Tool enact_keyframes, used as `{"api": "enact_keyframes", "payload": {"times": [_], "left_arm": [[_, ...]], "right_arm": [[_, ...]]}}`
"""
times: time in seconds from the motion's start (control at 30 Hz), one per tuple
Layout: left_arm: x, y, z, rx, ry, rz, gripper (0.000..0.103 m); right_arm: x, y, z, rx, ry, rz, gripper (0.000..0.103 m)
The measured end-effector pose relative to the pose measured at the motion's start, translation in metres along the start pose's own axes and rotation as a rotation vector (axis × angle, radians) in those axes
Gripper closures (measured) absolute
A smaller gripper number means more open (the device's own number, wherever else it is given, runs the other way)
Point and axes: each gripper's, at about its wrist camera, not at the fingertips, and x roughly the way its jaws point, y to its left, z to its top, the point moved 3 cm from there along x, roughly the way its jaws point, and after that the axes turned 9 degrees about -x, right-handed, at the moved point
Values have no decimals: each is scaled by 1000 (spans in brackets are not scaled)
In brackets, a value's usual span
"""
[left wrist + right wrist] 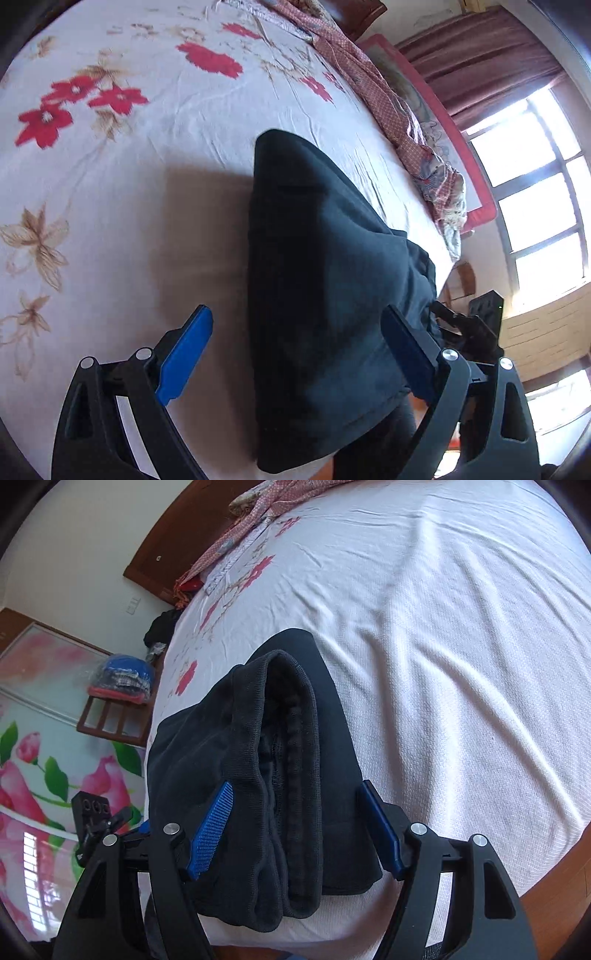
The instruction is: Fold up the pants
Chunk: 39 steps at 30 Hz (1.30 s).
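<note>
- The left claw (297, 354) is spread wide, its blue pads (184, 354) apart and pinching nothing.
- The pants (325, 302), dark and folded into a bundle, lie on the bed (147, 147) between and ahead of the left claw's pads; whether the right-hand pad touches the cloth I cannot tell.
- The right claw (295, 830) is also spread; the pants (266, 775) lie between its pads (212, 830), the left-hand pad lying against the cloth, nothing gripped.
- In the right view the folded layers face the claw, stacked at the bed's near edge.
- The sheet (443, 646) is white with red flowers, wrinkled ahead of both claws.
- A patterned quilt (388, 103) lies far ahead of the left claw, along the bed's far side.
- A window (535, 184) is right of the left claw.
</note>
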Motion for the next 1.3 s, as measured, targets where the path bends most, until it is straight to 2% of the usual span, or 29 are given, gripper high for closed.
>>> {"api": "enact_keyframes", "payload": {"times": [0.13, 0.23, 0.33, 0.37, 0.4, 0.43, 0.47, 0.5, 0.53, 0.57, 0.63, 0.7, 0.8, 1.0, 1.13, 1.3], "left_arm": [[18, 5, -9, -49, 60, -51, 11], [23, 12, -12, -120, 74, -148, 10], [28, 7, -15, -122, 101, -197, 10], [32, 4, -17, -114, 115, -194, 10], [36, 1, -18, -102, 120, -175, 11], [40, -2, -19, -90, 126, -170, 18], [43, -3, -21, -92, 131, -161, 34], [45, -2, -19, -109, 128, -138, 47], [44, 1, -19, -129, 125, -144, 63], [42, 3, -19, -140, 114, -157, 74], [40, 1, -21, -138, 103, -152, 78], [36, -5, -19, -136, 76, -150, 81], [27, -15, -16, -144, 39, -196, 83], [-9, -36, 8, -109, -31, -258, 83], [-51, -31, 38, -74, -113, -242, 83], [-89, -14, 81, -59, -220, -159, 82]], "right_arm": [[3, -1, -3, 6, 20, 49, 31], [2, -6, -5, 33, 11, 109, 28], [2, -9, -8, 19, 12, 110, 28], [3, -6, -9, -14, 14, 88, 29], [4, -2, -10, -44, 17, 67, 44], [5, 0, -11, -55, 26, 51, 54], [4, 1, -10, -45, 27, 51, 67], [1, 3, -8, -43, 19, 57, 75], [-3, 8, -8, -58, 13, 48, 77], [-8, 13, -8, -72, 8, 36, 79], [-12, 24, -7, -101, 7, 5, 80], [-17, 33, -1, -120, 1, -28, 81], [-29, 53, 14, -178, -17, -50, 82], [-33, 97, 57, -303, -35, -48, 82], [-5, 129, 90, -359, -46, -10, 83], [61, 162, 125, -386, -24, 39, 85]]}}
